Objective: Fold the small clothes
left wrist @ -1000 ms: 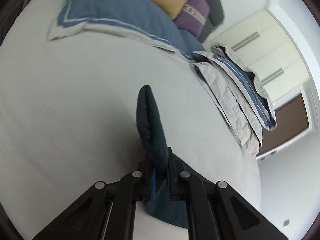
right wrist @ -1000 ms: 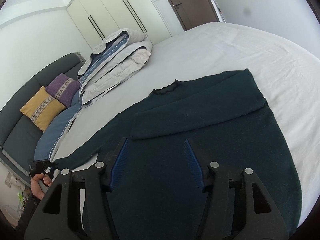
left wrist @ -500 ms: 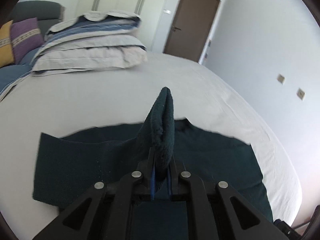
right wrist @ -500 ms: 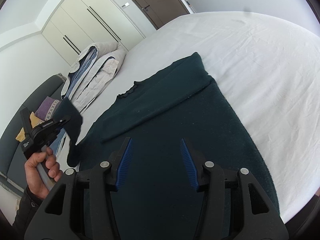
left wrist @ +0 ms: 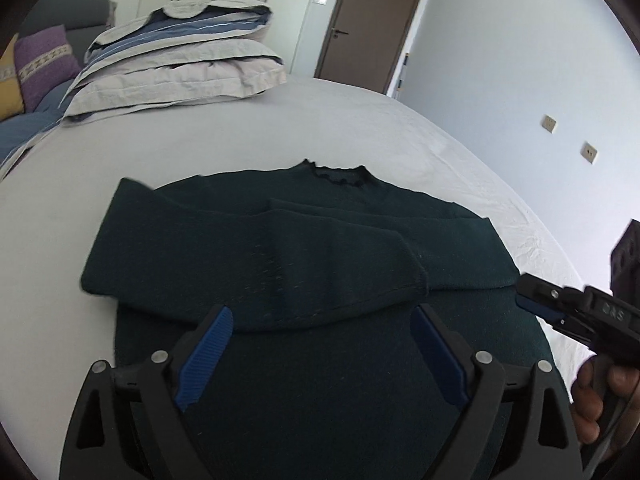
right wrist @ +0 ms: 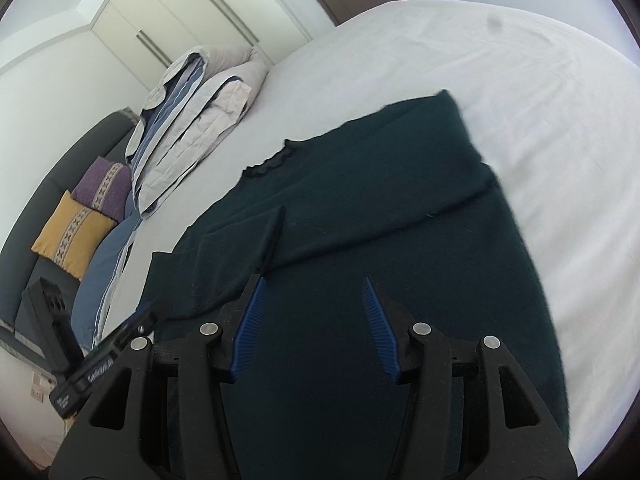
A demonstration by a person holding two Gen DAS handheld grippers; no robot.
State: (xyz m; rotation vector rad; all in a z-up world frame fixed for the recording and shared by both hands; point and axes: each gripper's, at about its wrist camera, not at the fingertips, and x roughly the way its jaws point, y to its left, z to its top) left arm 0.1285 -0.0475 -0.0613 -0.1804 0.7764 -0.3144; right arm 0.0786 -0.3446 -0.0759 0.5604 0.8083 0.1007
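Note:
A dark green sweater (left wrist: 304, 380) lies flat on the white bed (left wrist: 360, 132), neck away from me. Both sleeves are folded across its chest. The upper sleeve (left wrist: 256, 264) ends in a cuff just ahead of my left gripper (left wrist: 322, 344). That gripper's jaws are opening wide, with nothing pressed between the blue pads. My right gripper (right wrist: 312, 304) hovers open over the sweater's body (right wrist: 400, 200) and holds nothing. It also shows at the sweater's right edge, right gripper (left wrist: 536, 304), in a person's hand (left wrist: 592, 400). The left gripper (right wrist: 132, 328) appears low on the left.
A stack of folded grey and blue bedding (left wrist: 176, 68) sits at the bed's far left. Purple and yellow cushions (right wrist: 88, 204) rest on a dark sofa beyond. A brown door (left wrist: 372, 24) and white wardrobes (right wrist: 192, 12) line the far wall.
My left gripper carried the pinched sleeve over the sweater and let go; the sleeve now lies flat across the chest. My right gripper moved closer over the sweater's body.

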